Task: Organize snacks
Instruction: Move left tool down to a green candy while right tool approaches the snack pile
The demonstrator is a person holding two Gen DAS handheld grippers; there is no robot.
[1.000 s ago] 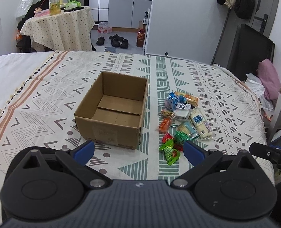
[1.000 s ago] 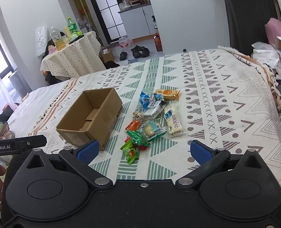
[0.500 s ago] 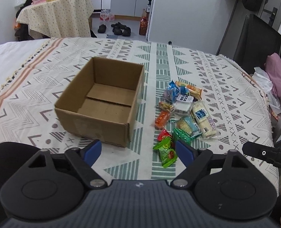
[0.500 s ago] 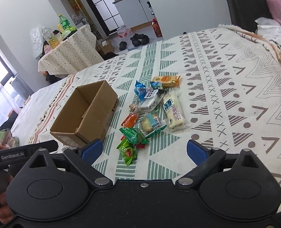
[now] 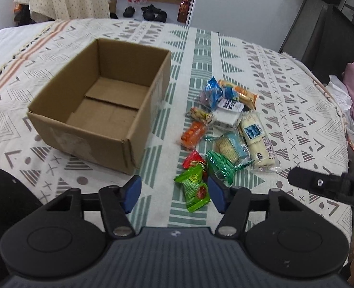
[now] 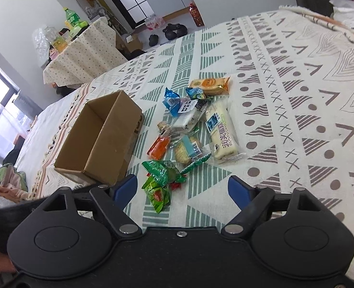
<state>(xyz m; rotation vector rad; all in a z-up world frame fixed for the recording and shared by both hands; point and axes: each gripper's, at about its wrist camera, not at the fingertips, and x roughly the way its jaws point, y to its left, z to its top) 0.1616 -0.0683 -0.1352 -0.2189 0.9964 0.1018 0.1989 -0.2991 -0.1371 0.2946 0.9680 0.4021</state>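
An empty cardboard box (image 5: pixel 100 110) (image 6: pixel 100 139) stands open on the patterned blanket. To its right lies a pile of several wrapped snacks, among them a long white cake pack (image 5: pixel 257 139) (image 6: pixel 221 132), an orange pack (image 5: pixel 192 134) (image 6: pixel 159 147) and a green pack (image 5: pixel 194 188) (image 6: pixel 158 193) nearest me. My left gripper (image 5: pixel 174 193) hovers just short of the green pack, its jaws closing, with the pack lying between them untouched. My right gripper (image 6: pixel 182 190) hangs over the near edge of the pile, jaws closing too, with nothing pressed between the pads.
The bed's blanket (image 5: pixel 284 91) has free room right of the pile and in front of the box. Part of the right gripper's body (image 5: pixel 325 187) juts in at the right of the left wrist view. A cloth-covered table (image 6: pixel 81 55) and shoes (image 5: pixel 150 13) lie beyond the bed.
Both grippers have come down and forward toward the snack pile, which looks larger now. Each pair of jaws has narrowed, the left more than the right.
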